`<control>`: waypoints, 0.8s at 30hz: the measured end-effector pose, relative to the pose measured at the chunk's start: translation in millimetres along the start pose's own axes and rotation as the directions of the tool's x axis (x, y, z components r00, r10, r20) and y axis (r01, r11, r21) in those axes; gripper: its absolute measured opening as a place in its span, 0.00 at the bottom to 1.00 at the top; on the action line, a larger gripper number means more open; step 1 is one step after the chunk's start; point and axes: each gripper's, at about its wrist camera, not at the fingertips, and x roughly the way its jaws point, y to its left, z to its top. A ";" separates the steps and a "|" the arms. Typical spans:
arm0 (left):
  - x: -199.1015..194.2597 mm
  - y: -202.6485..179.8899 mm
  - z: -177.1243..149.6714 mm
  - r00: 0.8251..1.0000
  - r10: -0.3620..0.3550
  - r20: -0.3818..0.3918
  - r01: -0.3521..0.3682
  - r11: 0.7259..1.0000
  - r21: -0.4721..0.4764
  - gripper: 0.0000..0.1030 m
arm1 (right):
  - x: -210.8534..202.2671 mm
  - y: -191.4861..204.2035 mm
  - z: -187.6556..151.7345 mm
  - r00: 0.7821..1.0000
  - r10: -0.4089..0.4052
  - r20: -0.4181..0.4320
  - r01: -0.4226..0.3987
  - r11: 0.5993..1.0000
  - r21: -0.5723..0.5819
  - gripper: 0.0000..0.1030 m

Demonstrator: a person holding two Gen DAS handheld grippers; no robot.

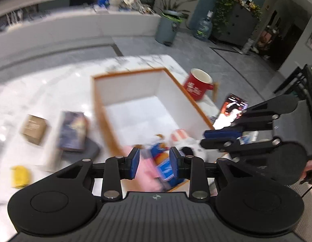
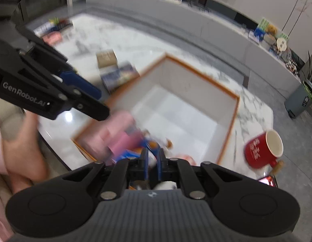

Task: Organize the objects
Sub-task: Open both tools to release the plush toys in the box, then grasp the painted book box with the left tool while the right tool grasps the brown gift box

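Grey tiled floor [image 1: 226, 60], a long white counter [image 1: 75, 26], potted plants [image 1: 226, 6] beside a grey cabinet [image 1: 238, 24].

I see a grey bin [image 1: 166, 31], a big water bottle [image 1: 204, 28], leafy plants on a cabinet [image 1: 234, 18], a long white counter [image 1: 75, 26]

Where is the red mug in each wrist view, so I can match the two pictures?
Left wrist: red mug right of centre, beside the box's right wall.
Right wrist: red mug at the right edge, on the marble table.
Shared landmark: the orange-rimmed white box.
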 end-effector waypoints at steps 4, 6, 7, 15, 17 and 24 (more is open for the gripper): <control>-29.1 20.8 -1.0 0.997 0.069 0.019 -0.068 0.998 -0.015 0.38 | -21.9 18.8 17.7 0.995 0.038 0.096 -0.041 0.999 0.028 0.09; -33.7 33.7 -1.7 0.997 0.073 0.027 -0.073 0.997 -0.025 0.45 | -23.2 29.9 25.2 0.993 0.049 0.111 -0.051 0.999 0.018 0.09; -32.5 38.7 -1.6 0.996 0.080 0.033 -0.080 0.997 -0.021 0.47 | -21.8 35.5 30.0 0.992 0.051 0.113 -0.052 0.999 0.007 0.09; 15.2 96.0 -0.4 0.994 0.085 0.069 -0.081 0.995 -0.051 0.69 | 25.5 56.5 68.0 0.994 0.038 0.100 -0.031 0.997 -0.071 0.09; 31.2 108.1 -0.5 0.995 0.075 0.060 -0.071 0.996 -0.062 0.74 | 44.4 58.5 76.4 0.994 0.037 0.100 -0.026 0.993 -0.112 0.09; 85.2 121.3 -3.4 0.997 0.067 0.038 -0.067 0.998 0.014 0.79 | 103.3 48.2 101.4 0.997 0.050 0.060 -0.039 0.983 -0.180 0.10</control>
